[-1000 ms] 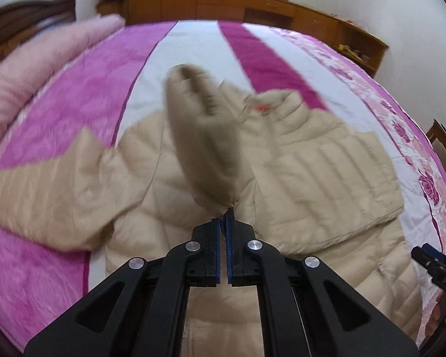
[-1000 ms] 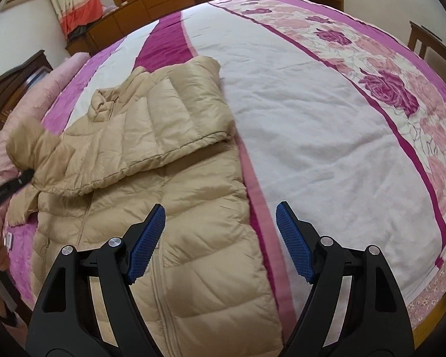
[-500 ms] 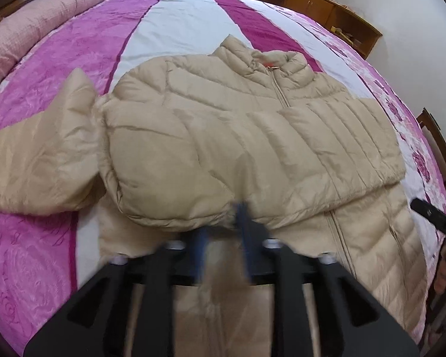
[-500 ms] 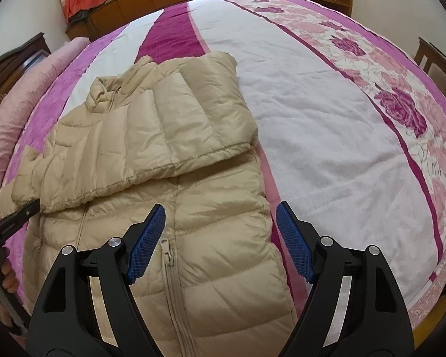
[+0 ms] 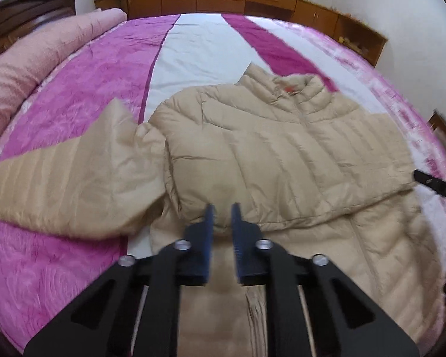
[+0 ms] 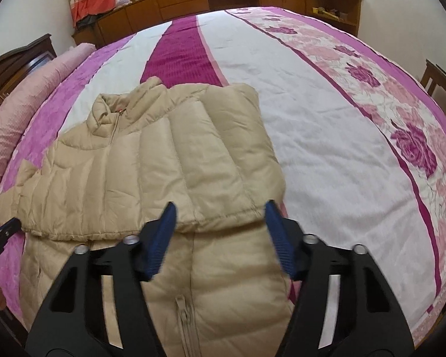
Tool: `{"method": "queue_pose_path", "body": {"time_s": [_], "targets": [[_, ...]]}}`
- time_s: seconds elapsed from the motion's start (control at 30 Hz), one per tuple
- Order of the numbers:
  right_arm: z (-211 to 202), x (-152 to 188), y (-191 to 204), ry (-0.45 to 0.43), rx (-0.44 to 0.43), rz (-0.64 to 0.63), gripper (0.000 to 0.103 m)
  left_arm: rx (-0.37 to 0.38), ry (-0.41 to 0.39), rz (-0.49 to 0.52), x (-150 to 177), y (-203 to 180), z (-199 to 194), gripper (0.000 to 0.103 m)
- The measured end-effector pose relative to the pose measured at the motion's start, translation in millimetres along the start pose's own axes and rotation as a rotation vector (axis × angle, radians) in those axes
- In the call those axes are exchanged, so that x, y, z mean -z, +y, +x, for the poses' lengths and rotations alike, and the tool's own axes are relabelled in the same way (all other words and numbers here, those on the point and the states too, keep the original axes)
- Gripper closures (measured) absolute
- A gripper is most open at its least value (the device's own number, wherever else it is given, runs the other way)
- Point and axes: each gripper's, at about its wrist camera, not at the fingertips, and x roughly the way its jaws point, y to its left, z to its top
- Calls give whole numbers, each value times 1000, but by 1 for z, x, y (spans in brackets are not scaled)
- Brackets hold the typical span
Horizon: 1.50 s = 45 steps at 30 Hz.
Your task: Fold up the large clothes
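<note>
Jacket (image 5: 282, 154) has one sleeve (image 5: 297, 178) folded across; left gripper (image 5: 222, 217), slightly parted, and right gripper (image 6: 220, 223), wide open, hold nothing; other sleeve (image 5: 74, 184) likely next.

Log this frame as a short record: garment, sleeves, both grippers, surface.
garment: beige puffer jacket, front up, zipped, collar far end
sleeves: one sleeve folded across the chest; other sleeve spread out to the side on the bed
left gripper: slightly open, empty, at the folded sleeve's cuff
right gripper: wide open, empty, over the jacket's side
surface: bedspread, pink, white and magenta stripes
</note>
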Motion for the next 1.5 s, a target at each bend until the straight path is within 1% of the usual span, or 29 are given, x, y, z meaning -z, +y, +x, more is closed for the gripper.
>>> {"method": "queue_pose_path", "body": {"time_s": [0.03, 0.13, 0.27, 0.43, 0.5, 0.53, 0.57, 0.6, 0.63, 0.67, 0.73, 0.8, 0.87, 1.0, 1.17, 1.3, 1.33, 1.43, 1.5], "targets": [[6, -2, 1, 9, 3, -5, 54, -23, 11, 9, -4, -2, 9, 92], [25, -5, 0, 34, 31, -26, 55, -83, 55, 29, -15, -2, 41, 93], [48, -5, 0, 58, 46, -39, 55, -118, 81, 62, -25, -1, 64, 94], [64, -2, 1, 54, 47, -9, 55, -127, 95, 56, -31, 1, 73, 94], [63, -3, 1, 52, 47, 4, 54, -127, 90, 52, -31, 0, 72, 94], [60, -3, 1, 51, 41, 7, 53, -120, 86, 50, -31, 0, 70, 93], [57, -4, 1, 51, 28, 9, 48, -114, 86, 46, -31, 0, 69, 92], [52, -4, 2, 50, 16, 13, 46, -101, 85, 34, -30, 1, 65, 89], [45, -3, 2, 45, 2, 19, 40, -83, 81, 19, -30, 3, 59, 82], [40, -2, 2, 41, -6, 23, 37, -66, 77, 3, -30, 5, 54, 76], [23, 1, 3, 33, -24, 31, 33, -60, 54, -21, -28, 9, 41, 35], [9, 5, 4, 26, -37, 41, 31, -55, 29, -23, -25, 11, 27, 34], [-8, 11, 6, 11, -50, 54, 28, -60, 24, -30, -21, 13, 16, 32], [-36, 25, 14, -1, -73, 63, 26, -55, 6, -53, -10, 25, -7, 28], [-66, 51, 26, -6, -96, 54, 24, -96, -6, -91, 6, 50, -32, 26], [-81, 75, 31, 12, -113, 55, 23, -175, -2, -157, 20, 85, -44, 26], [-85, 83, 33, 19, -113, 55, 23, -195, -1, -186, 24, 97, -46, 24], [-94, 98, 34, 31, -108, 63, 21, -209, -7, -264, 31, 130, -48, 22], [-99, 107, 33, 35, -97, 67, 20, -227, -3, -297, 35, 151, -43, 22]]}}
